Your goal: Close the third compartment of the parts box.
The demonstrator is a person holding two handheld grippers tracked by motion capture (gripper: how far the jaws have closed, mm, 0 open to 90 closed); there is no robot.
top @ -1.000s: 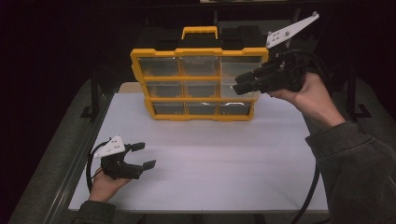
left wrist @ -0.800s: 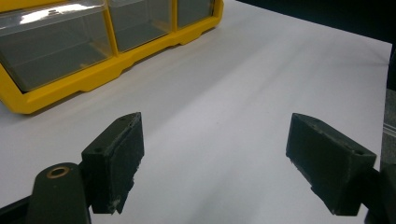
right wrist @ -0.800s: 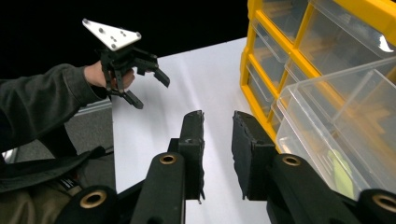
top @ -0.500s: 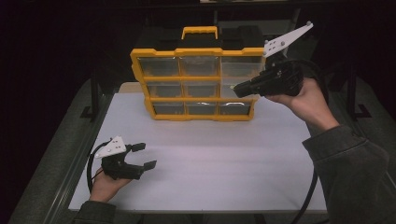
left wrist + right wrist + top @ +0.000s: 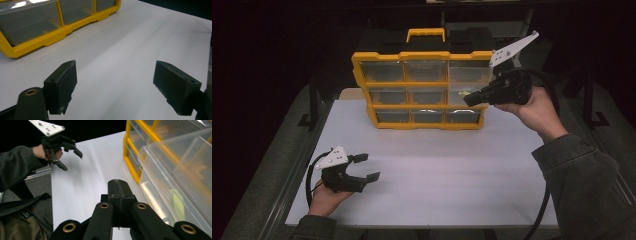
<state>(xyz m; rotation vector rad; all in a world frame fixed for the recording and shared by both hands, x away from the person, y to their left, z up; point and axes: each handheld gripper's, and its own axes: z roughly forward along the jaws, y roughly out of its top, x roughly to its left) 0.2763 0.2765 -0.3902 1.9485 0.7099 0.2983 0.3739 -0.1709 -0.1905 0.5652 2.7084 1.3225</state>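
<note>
A yellow organizer case with clear drawers stands upright at the back of the white table. My right gripper is level with the case's middle-right drawer, its tips right at the drawer's front. Its jaws have just been closing and now meet with nothing between them. A clear drawer with a yellow-green item inside runs along its right side. My left gripper rests open near the table's front left, jaws wide apart over bare tabletop.
The case has a yellow handle on top and a black box behind it. A metal table frame runs along the left edge. The right gripper's cable hangs past the person's sleeve.
The right gripper's jaws went from apart to closed, and the gripper sank slightly in front of the case's right column. The left gripper stayed put.
</note>
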